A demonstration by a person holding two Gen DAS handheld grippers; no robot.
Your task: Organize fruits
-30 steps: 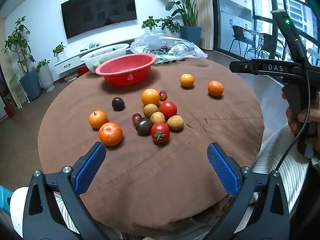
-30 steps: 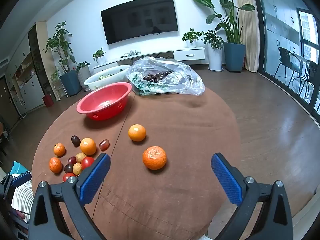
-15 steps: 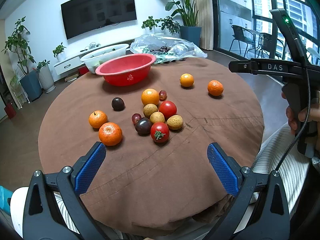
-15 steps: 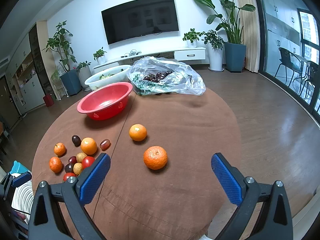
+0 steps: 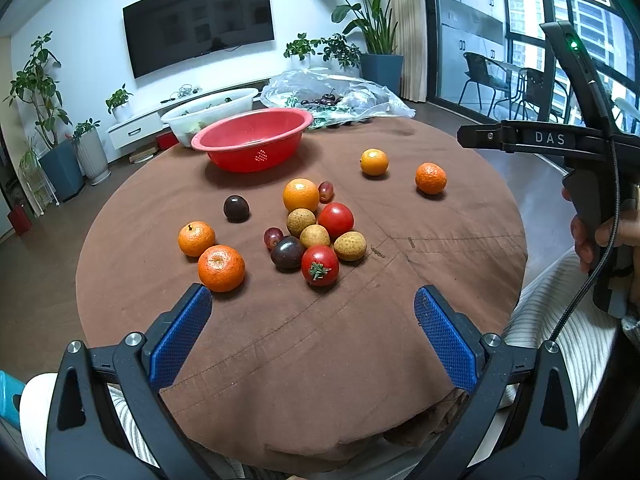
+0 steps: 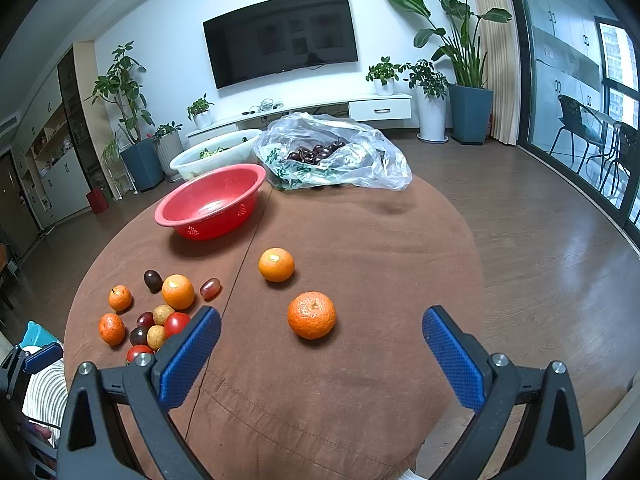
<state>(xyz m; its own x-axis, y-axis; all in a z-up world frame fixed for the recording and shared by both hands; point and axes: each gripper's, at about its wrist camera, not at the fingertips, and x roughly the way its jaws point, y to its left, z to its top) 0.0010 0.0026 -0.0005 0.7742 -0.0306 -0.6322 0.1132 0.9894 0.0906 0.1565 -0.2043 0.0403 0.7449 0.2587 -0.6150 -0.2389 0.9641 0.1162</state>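
Observation:
Fruit lies loose on a round table under a brown cloth (image 5: 300, 340). A cluster of tomatoes (image 5: 320, 265), tan longans (image 5: 314, 236), dark plums (image 5: 287, 252) and an orange (image 5: 301, 195) sits mid-table, with two mandarins (image 5: 221, 268) to its left. Two more oranges lie apart on the right: a mandarin (image 6: 311, 314) and a smooth one (image 6: 276, 264). An empty red bowl (image 5: 253, 140) (image 6: 210, 200) stands at the back. My left gripper (image 5: 312, 330) is open, just short of the cluster. My right gripper (image 6: 322, 344) is open, the mandarin just ahead between its fingers.
A clear plastic bag of cherries (image 6: 332, 154) and a white tub of greens (image 6: 214, 156) sit at the table's far edge. A person's striped sleeve (image 5: 560, 320) and hand are at the near right edge. Potted plants and a TV wall stand behind.
The right gripper has crept slightly forward toward the mandarin. The left gripper holds almost still.

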